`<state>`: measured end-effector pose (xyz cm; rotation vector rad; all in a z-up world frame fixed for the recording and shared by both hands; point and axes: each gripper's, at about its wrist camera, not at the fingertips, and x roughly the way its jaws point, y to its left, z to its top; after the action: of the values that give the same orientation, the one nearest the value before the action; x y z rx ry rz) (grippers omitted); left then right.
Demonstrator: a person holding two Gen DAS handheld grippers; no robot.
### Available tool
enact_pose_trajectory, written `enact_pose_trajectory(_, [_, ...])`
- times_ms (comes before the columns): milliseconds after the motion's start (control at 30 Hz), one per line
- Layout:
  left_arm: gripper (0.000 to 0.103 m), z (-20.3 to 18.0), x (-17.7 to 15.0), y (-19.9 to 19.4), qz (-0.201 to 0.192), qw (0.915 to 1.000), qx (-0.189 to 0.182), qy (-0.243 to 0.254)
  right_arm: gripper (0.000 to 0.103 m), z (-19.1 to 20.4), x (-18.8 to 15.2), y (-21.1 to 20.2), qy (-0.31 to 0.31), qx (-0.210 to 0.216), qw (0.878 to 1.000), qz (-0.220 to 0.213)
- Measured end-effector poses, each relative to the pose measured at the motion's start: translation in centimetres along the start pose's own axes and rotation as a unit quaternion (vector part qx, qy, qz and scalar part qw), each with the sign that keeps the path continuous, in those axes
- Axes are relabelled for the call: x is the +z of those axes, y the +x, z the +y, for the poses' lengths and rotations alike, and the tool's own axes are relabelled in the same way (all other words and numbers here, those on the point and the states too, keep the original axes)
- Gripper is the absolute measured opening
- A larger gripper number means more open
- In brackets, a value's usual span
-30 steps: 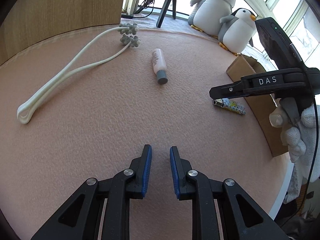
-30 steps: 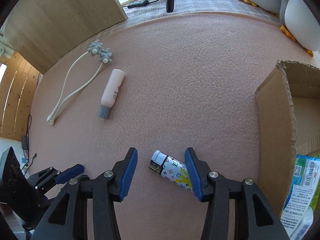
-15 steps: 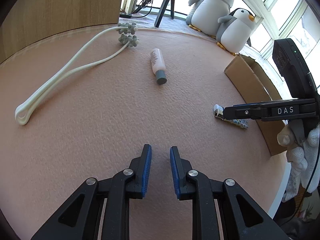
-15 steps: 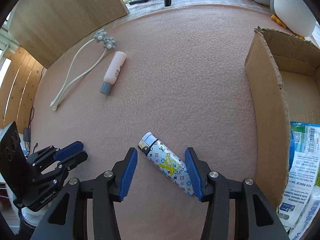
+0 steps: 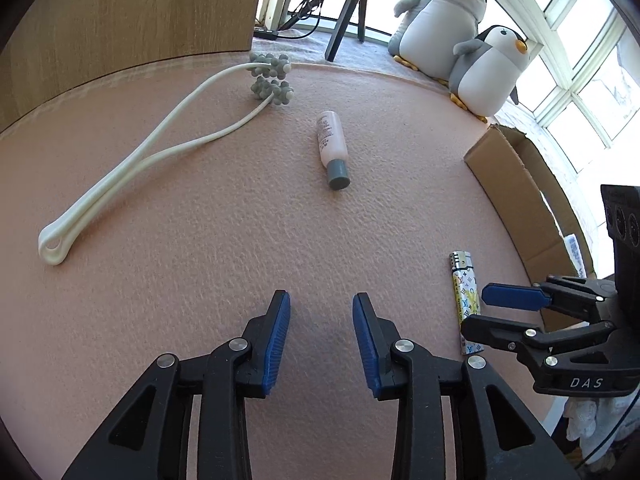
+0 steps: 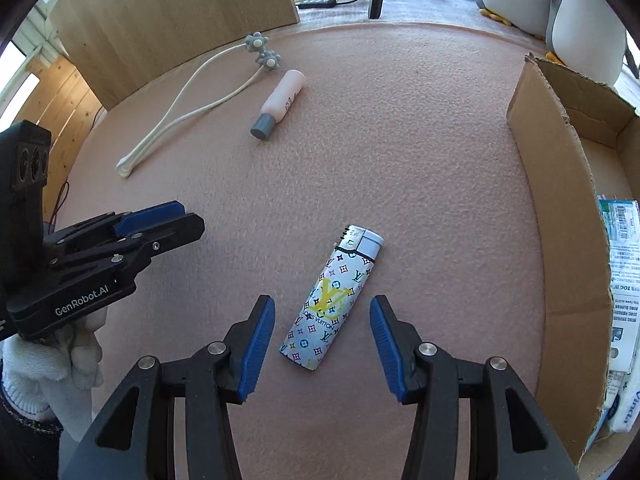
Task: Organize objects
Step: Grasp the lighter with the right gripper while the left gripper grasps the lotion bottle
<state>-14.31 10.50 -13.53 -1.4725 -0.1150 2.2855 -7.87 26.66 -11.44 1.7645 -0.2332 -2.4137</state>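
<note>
The left gripper (image 5: 320, 336) hovered over bare pink felt table (image 5: 240, 220), its blue pads a modest gap apart and holding nothing. The massage roller with a looped white handle (image 5: 152, 156) and the pink bottle with a grey cap (image 5: 332, 148) lay well ahead of it, toward the far side.

The patterned lighter (image 6: 334, 300) lay flat on the felt between the spread fingers of the right gripper (image 6: 322, 346), which gaped wide and gripped nothing; neither pad touched it. The lighter's long axis ran roughly forward along the fingers, tilted a little to the right, metal head pointing away. So the right gripper was plainly the nearer one, and closing would likely pinch the lighter across its narrow width.

The open cardboard box (image 6: 536, 184) stood further right, near the lighter and already holding printed packets (image 6: 622, 280).
</note>
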Motion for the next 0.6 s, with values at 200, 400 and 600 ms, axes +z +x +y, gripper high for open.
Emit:
enact_pose_trajectory(200, [0.056, -0.5, 3.6, 0.5, -0.009, 0.9999, 0.005, -0.001, 0.046, 2.3, -0.1, 1.1, -0.036, -0.051, 0.998, -0.025])
enact_pose_trajectory(400, [0.056, -1.3, 7.6, 2.5, -0.011, 0.9997, 0.019, 0.013, 0.027, 2.2, 0.5, 1.4, -0.058, -0.070, 0.995, -0.034])
enact_pose_trajectory(600, [0.056, -2.6, 10.2, 5.5, -0.004, 0.9984, 0.043, 0.037, 0.021, -0.1, 0.3, 0.7, -0.034, -0.051, 0.997, -0.038])
